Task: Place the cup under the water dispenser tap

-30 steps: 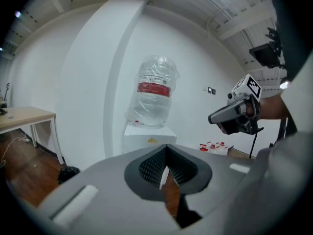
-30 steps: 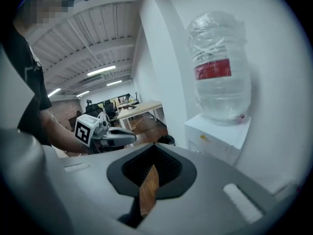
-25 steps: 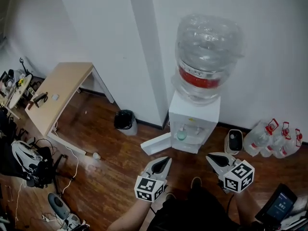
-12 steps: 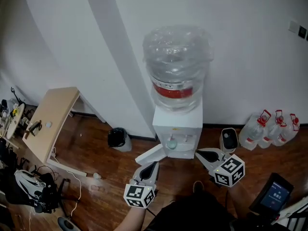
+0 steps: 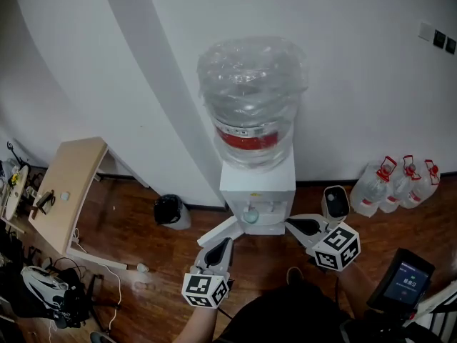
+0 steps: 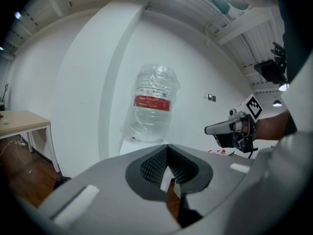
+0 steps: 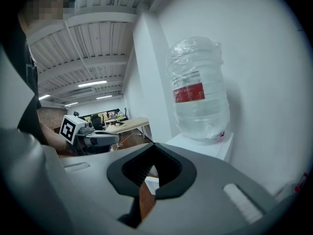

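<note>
The white water dispenser (image 5: pixel 257 189) stands against the wall and carries a large clear bottle (image 5: pixel 250 95). In its recess, below the taps, stands a small pale green cup (image 5: pixel 250 216). My left gripper (image 5: pixel 222 246) is shut and holds nothing, in front of the dispenser and to its left. At the dispenser's right side, my right gripper (image 5: pixel 294 224) is also shut and empty. The left gripper view shows the bottle (image 6: pixel 152 106) above my closed jaws, with the right gripper (image 6: pixel 229 129) alongside. In the right gripper view the bottle (image 7: pixel 198 92) stands ahead, and the cup is hidden.
A white panel (image 5: pixel 220 229) juts from the dispenser's base towards the left. A black bin (image 5: pixel 169 211) and a wooden table (image 5: pixel 61 191) lie to the left. Several water jugs (image 5: pixel 396 183) and a small black-and-white appliance (image 5: pixel 336 202) are on the right. Cables and bags (image 5: pixel 43 288) clutter the floor.
The head view has swung, so the dispenser now stands further left and nearer the centre. Both grippers have drifted left with it, still shut. The cup stays in the recess.
</note>
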Demonstrator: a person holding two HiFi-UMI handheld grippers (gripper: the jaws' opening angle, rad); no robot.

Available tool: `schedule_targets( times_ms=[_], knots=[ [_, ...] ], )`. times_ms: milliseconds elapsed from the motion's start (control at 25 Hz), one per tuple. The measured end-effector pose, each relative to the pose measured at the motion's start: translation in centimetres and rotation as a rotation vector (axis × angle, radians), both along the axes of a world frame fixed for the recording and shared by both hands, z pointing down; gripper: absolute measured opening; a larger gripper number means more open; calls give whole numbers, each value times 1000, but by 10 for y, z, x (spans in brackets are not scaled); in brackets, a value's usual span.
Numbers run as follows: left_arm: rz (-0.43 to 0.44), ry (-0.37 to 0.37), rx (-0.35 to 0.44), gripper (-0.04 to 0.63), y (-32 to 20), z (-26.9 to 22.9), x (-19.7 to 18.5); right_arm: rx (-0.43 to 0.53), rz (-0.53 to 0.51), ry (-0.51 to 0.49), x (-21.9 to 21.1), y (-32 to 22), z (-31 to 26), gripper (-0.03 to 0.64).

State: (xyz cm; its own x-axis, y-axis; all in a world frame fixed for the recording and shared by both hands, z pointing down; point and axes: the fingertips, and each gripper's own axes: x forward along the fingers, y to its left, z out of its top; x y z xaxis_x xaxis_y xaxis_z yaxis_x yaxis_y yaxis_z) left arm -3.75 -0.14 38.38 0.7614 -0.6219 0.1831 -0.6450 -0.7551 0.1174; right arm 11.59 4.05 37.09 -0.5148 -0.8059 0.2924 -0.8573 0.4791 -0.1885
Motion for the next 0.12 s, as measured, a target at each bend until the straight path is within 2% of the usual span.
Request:
schedule_targets(
  times_ms=[120],
  knots=[
    [10,16,3,98,0,-4,1,5,-16,9,-2,-1,-7,0]
  ],
)
